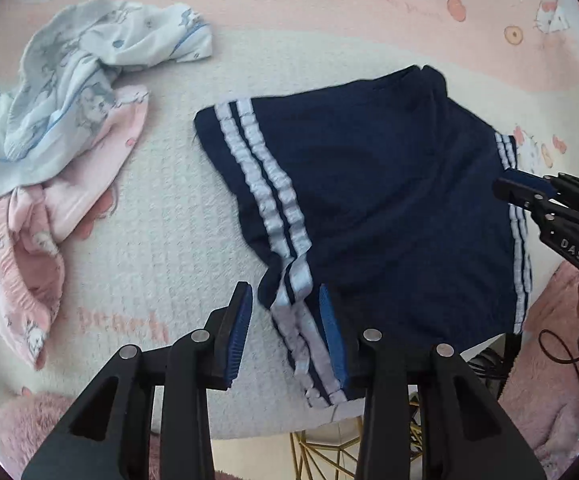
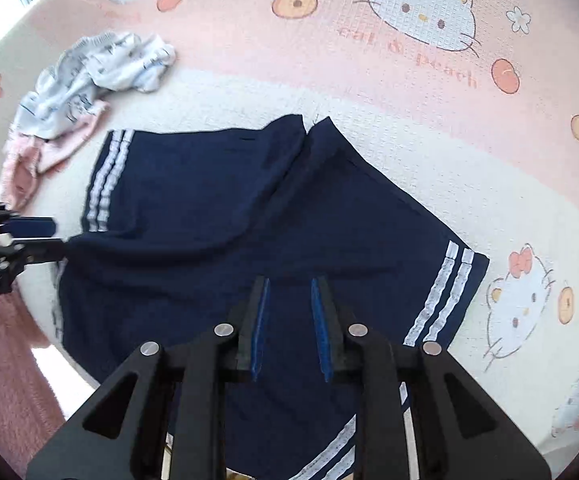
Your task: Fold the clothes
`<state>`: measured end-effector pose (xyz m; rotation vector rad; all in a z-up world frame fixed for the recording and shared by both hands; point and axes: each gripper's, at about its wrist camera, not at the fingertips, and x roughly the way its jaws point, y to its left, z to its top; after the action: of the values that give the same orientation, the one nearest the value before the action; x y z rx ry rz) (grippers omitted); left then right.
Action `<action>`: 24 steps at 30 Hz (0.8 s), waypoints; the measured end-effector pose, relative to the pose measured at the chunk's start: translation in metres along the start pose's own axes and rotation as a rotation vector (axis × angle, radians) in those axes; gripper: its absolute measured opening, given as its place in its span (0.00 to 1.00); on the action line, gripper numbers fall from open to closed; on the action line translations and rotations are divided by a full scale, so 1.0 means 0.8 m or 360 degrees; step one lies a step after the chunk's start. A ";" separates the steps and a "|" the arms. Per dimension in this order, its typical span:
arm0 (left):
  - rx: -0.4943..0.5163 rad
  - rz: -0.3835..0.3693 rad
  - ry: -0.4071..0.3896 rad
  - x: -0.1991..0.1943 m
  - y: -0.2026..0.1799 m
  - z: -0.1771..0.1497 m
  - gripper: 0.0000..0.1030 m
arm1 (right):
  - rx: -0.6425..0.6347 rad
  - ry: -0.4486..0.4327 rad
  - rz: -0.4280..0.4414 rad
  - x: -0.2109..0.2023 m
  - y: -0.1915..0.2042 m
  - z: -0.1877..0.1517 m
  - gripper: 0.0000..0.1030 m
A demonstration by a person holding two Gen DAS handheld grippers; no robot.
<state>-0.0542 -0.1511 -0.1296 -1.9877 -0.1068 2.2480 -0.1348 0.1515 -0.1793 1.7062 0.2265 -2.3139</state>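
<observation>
Navy shorts with white side stripes [image 1: 377, 200] lie spread on the white and pink bedspread [image 1: 161, 208]; they also show in the right wrist view [image 2: 217, 216]. My left gripper [image 1: 285, 296] is open, its fingers either side of the striped left edge near the waistband. My right gripper [image 2: 287, 284] is open just above the navy fabric near the other striped side. In the left wrist view the right gripper [image 1: 509, 186] shows at the shorts' right edge. In the right wrist view the left gripper [image 2: 55, 234] shows at the shorts' left edge.
A crumpled pale blue garment [image 1: 73, 92] lies on a pink garment [image 1: 33, 248] at the left; both show far left in the right wrist view [image 2: 89, 76]. A pink fluffy cover [image 1: 557, 360] and a gold wire stand [image 1: 321, 452] sit below the bed's near edge.
</observation>
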 end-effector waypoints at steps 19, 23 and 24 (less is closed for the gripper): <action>-0.0500 -0.0443 0.0003 0.011 0.042 -0.118 0.43 | 0.0897 0.0092 0.0408 -0.017 -0.087 -0.218 0.31; -0.0512 -0.0451 0.0046 0.042 0.028 -0.117 0.43 | 0.0895 0.0093 0.0285 -0.025 -0.087 -0.223 0.31; -0.0518 -0.0457 0.0056 0.056 0.021 -0.105 0.43 | 0.0917 0.0101 0.0269 -0.025 -0.089 -0.226 0.32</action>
<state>0.0225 -0.1645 -0.1865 -1.9997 -0.7472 2.1149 0.0149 0.2718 -0.2163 1.9485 -0.6090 -2.3350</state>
